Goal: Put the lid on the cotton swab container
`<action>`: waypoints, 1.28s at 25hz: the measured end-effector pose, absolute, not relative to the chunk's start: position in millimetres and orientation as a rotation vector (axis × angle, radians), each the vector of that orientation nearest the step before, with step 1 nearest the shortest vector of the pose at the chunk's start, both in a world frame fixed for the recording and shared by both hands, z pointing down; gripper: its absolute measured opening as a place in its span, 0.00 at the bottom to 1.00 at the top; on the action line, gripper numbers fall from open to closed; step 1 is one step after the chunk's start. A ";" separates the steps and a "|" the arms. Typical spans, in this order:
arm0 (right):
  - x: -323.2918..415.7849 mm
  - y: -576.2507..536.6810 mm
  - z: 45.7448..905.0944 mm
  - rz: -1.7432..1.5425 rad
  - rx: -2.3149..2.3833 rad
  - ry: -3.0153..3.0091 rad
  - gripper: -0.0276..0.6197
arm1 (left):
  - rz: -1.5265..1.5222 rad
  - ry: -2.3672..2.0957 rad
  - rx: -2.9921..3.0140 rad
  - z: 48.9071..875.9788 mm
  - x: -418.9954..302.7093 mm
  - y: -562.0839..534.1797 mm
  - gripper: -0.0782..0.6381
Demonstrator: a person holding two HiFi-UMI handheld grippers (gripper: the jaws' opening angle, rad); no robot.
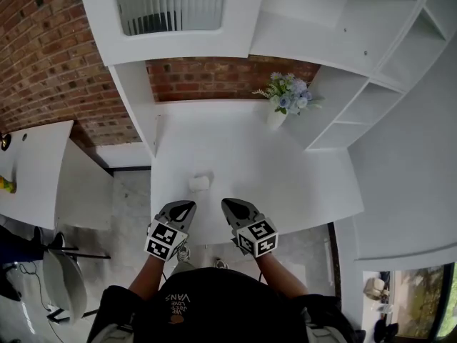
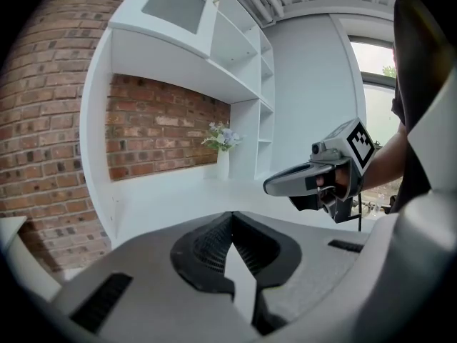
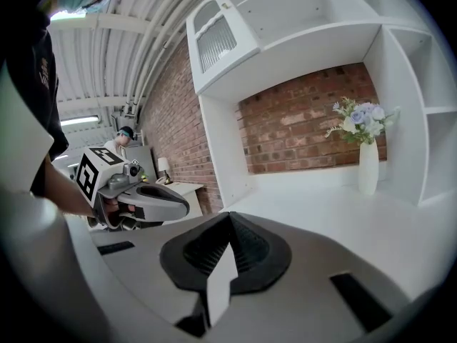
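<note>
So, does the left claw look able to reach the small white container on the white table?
Probably yes: the left claw hovers just short of the small white container, with only bare white table between. Its jaws are shut, so they'd need opening first.

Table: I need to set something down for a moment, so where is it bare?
Bare: the wide middle between the container and the vase, and the right side up to the shelves. Crowded only at the near edge, where the container sits just ahead of the left gripper and right gripper.
</note>
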State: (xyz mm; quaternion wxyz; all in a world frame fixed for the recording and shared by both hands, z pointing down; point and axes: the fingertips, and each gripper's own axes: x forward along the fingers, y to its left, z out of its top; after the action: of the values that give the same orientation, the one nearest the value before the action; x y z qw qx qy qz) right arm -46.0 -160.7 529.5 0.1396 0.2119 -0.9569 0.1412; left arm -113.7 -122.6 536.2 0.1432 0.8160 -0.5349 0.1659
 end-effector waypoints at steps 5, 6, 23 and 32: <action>-30.8 -143.5 522.5 0.391 0.536 -2.808 0.04 | 0.445 -1.615 2.308 533.2 -99.1 -100.4 0.12; -28.3 -139.0 521.1 0.383 0.521 -2.814 0.04 | 0.438 -1.624 2.303 533.0 -95.9 -95.4 0.12; 21.0 -90.0 529.0 0.383 0.421 -2.825 0.04 | 0.396 -1.758 2.193 539.3 -59.5 -24.7 0.12; 43.2 -75.6 537.1 0.402 0.418 -2.811 0.04 | 0.402 -1.790 2.156 541.5 -45.8 -6.9 0.12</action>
State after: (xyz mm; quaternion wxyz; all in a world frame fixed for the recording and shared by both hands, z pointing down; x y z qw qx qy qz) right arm 43.2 -75.6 537.1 0.1351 0.1443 -0.9704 0.1388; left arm -45.8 -6.9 541.5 0.1545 0.7525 -0.6247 0.1401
